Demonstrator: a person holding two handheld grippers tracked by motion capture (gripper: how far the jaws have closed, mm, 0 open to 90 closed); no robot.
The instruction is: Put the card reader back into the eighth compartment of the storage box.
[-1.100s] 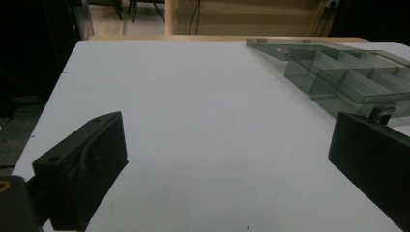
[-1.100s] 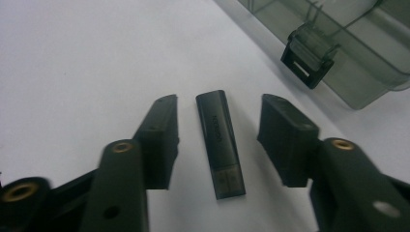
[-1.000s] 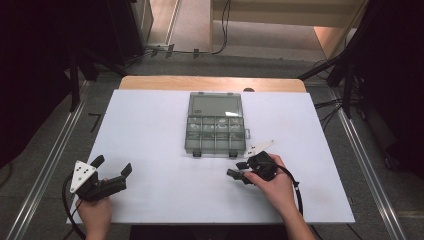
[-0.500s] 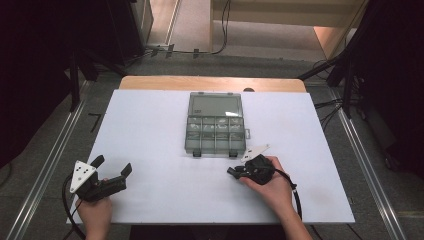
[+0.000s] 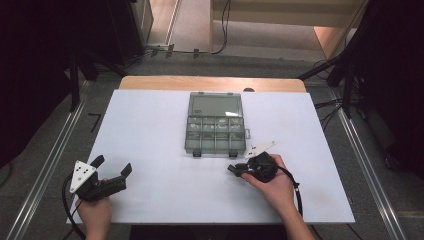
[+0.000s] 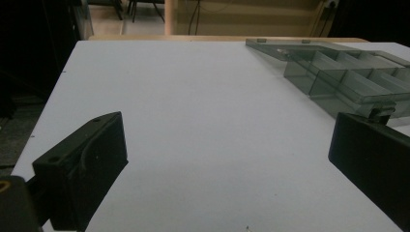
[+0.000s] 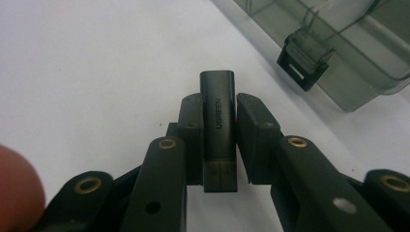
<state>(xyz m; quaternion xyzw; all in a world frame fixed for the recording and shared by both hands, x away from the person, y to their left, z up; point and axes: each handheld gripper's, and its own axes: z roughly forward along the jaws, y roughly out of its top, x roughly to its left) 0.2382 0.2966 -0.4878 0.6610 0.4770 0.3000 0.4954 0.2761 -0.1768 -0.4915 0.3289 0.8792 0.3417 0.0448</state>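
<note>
The right gripper [image 7: 218,145] has just clenched on the adapter [image 7: 218,130], just before the box [image 5: 216,125]. The left gripper [image 5: 111,172] idles released. Next, judging: lift it into a compartment.

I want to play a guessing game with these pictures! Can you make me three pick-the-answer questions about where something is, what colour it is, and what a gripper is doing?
1. Where is the clear grey plastic compartment box?
A. middle of the white table
B. on the floor
C. in a hand

2. What colour is the small adapter plug?
A. red
B. black
C. yellow

3. What is the right gripper doing?
A. hanging open
B. lying flat
C. pinching the plug

Answers: 1 A, the high view shows it mid-table. 2 B, it looks black close up. 3 C, both jaws press its sides.
</note>
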